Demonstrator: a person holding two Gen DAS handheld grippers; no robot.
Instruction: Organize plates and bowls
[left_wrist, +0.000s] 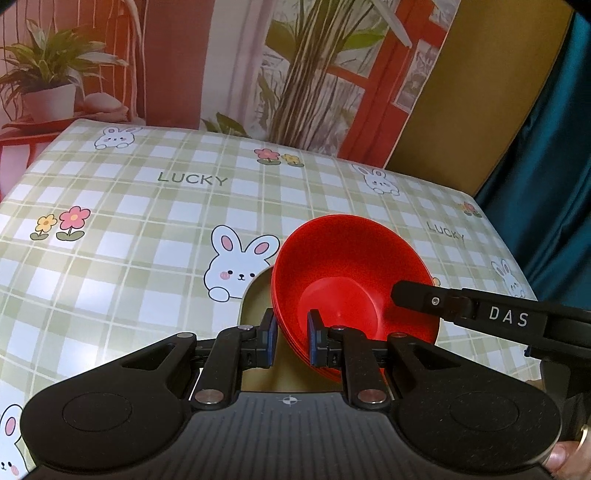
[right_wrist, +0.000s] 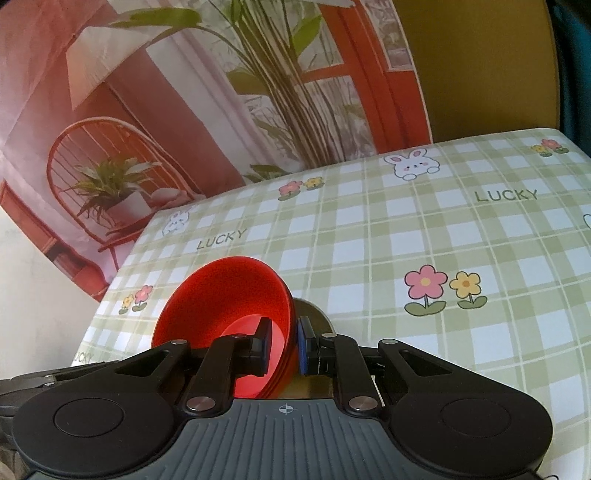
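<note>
Table (left_wrist: 147, 229): lying under a green-checked cloth printed with rabbits, flowers and "LUCKY"; printed backdrop (left_wrist: 221, 66) of plants and red door hanging behind, teal curtain (left_wrist: 554, 166) at the right edge. Cloth running bare toward the far edge. Red bowls (left_wrist: 351, 280): apparently a nested stack, glossy, tilting over a tan plate (left_wrist: 255, 306). Left gripper (left_wrist: 291, 339) and right gripper (right_wrist: 282, 343) each pinching an opposite rim.

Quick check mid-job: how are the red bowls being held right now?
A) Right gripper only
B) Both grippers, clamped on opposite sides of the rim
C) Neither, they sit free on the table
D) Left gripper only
B: the left gripper and the right gripper each pinch the rim of the red bowls, on opposite sides.
</note>
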